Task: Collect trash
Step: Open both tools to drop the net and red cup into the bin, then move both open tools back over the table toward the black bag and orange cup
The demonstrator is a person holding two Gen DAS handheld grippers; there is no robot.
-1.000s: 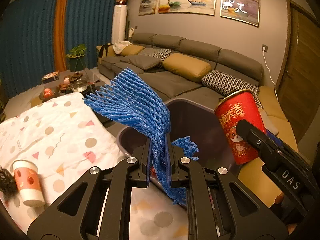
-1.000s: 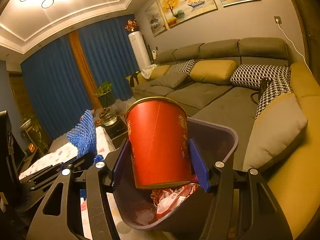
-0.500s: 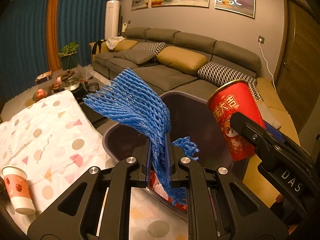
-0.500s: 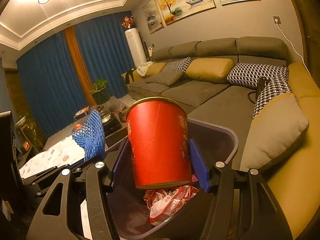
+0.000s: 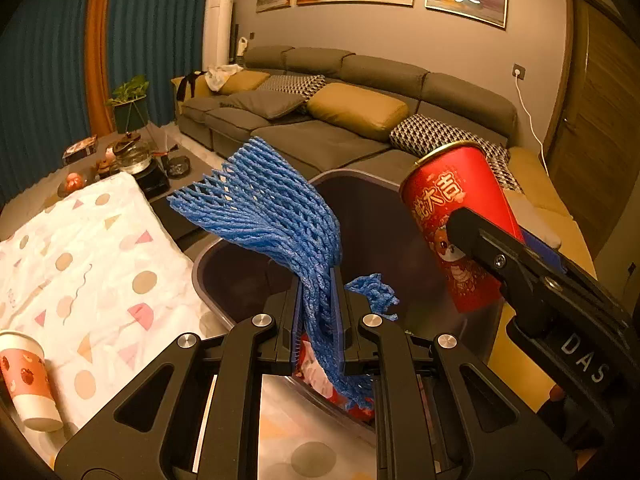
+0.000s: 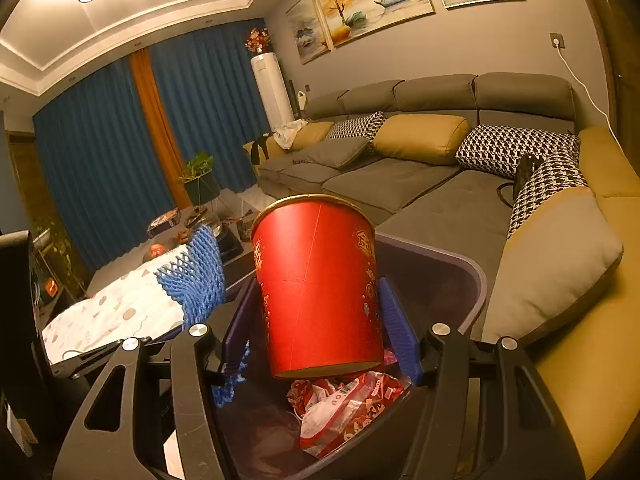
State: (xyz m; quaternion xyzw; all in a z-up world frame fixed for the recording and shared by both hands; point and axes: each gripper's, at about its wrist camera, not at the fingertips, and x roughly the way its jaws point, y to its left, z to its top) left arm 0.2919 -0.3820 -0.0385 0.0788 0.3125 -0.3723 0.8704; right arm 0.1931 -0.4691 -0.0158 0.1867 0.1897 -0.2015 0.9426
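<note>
**Both grippers loaded and poised over the bin, nothing released yet**

I am looking along two handheld grippers in a dim living room. My left gripper is pinching a blue foam net, the kind that wraps fruit. The net is squeezed flat between the jaws and fans out above them toward 11 o'clock, with its loose tail dangling below into the mouth of the bin.

My right gripper is clamped on a red paper tub with a gold rim, held nearly upright and tipped slightly. From the left camera the tub sits at 3 o'clock, above the far side of the bin. From the right camera, the bin's purple rim curves round behind the tub, and a crumpled red and white wrapper already lies inside at 6 o'clock.

My reading of progress: at least one piece of rubbish is binned, and two more are in position above the opening, awaiting release. Opening both grippers should drop them in.

Still to collect: a small paper cup stands at 8 o'clock in the left view, on the table's patterned cloth. Beyond that, at 10 o'clock, a low table holds assorted items too small for me to judge as rubbish.
</note>
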